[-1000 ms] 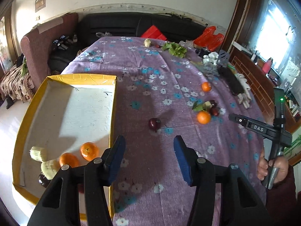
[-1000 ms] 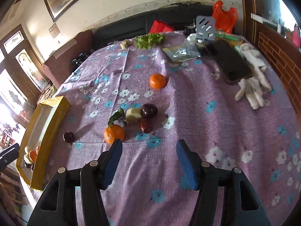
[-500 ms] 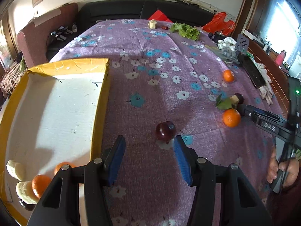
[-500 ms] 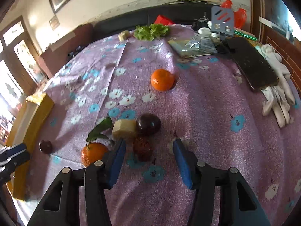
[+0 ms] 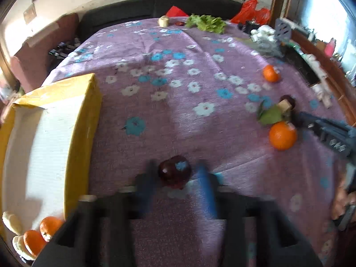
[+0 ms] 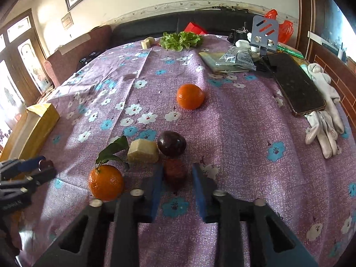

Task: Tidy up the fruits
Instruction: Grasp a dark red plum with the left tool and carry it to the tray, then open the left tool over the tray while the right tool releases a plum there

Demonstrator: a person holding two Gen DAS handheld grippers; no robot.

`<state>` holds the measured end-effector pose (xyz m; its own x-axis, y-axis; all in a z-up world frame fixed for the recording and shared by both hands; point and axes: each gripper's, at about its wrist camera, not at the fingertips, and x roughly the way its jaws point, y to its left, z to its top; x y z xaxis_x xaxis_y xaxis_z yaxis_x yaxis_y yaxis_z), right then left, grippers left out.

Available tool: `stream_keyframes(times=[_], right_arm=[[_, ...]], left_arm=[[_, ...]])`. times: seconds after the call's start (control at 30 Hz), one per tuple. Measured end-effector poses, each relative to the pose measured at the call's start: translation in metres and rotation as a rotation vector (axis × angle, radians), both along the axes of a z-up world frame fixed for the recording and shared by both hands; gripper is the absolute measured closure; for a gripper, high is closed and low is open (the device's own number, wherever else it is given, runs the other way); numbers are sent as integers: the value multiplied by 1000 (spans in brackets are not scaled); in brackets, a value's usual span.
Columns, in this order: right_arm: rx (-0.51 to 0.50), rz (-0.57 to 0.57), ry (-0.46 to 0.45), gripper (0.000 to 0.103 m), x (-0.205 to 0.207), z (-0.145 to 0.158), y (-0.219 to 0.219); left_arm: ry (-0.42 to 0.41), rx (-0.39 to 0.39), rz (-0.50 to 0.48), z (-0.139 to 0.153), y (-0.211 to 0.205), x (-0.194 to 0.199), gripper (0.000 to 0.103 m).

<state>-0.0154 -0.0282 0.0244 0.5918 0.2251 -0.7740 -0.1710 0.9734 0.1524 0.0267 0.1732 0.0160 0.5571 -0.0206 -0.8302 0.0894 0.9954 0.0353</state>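
Grippers just closed | left gripper (image 5: pixel 175 178) clamps dark plum (image 5: pixel 174 173) | right gripper (image 6: pixel 175 182) clamps reddish fruit (image 6: pixel 174 172) mid-counter | ready for box (image 5: pixel 77 120)

Phone (image 6: pixel 296 86), white gloves (image 6: pixel 324 120), lettuce (image 6: pixel 181 40) — floral tablecloth (image 6: pixel 244 133)

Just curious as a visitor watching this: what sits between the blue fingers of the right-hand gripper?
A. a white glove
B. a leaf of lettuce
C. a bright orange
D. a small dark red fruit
D: in the right wrist view, the right gripper has a small dark red fruit between its fingers, while the orange with the leaf lies off to their left.
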Motion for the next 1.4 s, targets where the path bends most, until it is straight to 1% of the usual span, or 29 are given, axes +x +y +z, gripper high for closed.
stream_keyframes(times=[0.03,0.07,0.1,0.17,0.23,0.33,0.37,0.43,0.5,0.57,0.67,0.73,0.83,0.93,1.0,1.07,1.2,1.4], right_arm=[[9,-1,0,80,0,0,-2],[18,-5,0,80,0,0,-3],[23,-6,0,80,-1,0,-4],[42,-5,-2,80,-2,1,-6],[78,-5,-7,80,-4,3,-11],[202,-3,3,80,-4,7,-23],[275,1,17,80,-3,7,-28],[377,14,41,80,-3,9,-34],[413,14,41,80,-7,16,-32],[398,34,24,80,-15,29,-21],[396,94,16,79,-27,50,8],[383,151,8,79,-35,64,37],[400,255,29,79,-41,79,85],[403,342,58,79,-44,83,134],[373,393,70,79,-47,84,169],[350,439,85,79,-50,81,202],[304,505,122,79,-48,68,263],[252,516,194,78,-38,40,308]], left_arm=[[0,-3,1,0,1,-1,77],[-1,-27,3,1,3,-2,77],[-9,-51,10,4,6,-5,77],[-32,-65,25,11,10,-12,77],[-52,-101,30,21,16,-21,77],[-92,-128,38,37,23,-36,77],[-105,-144,44,43,28,-42,77],[-124,-167,57,54,38,-52,77],[-136,-185,72,65,54,-60,77],[-150,-190,95,76,72,-67,77],[-180,-185,159,92,109,-77,77],[-187,-166,210,95,133,-80,77],[-170,-149,280,93,167,-80,76],[-128,-170,338,83,201,-75,76],[-99,-190,369,74,218,-72,76],[-74,-193,394,64,230,-69,76],[-29,-232,421,47,247,-61,76],[13,-239,454,32,257,-58,76]])
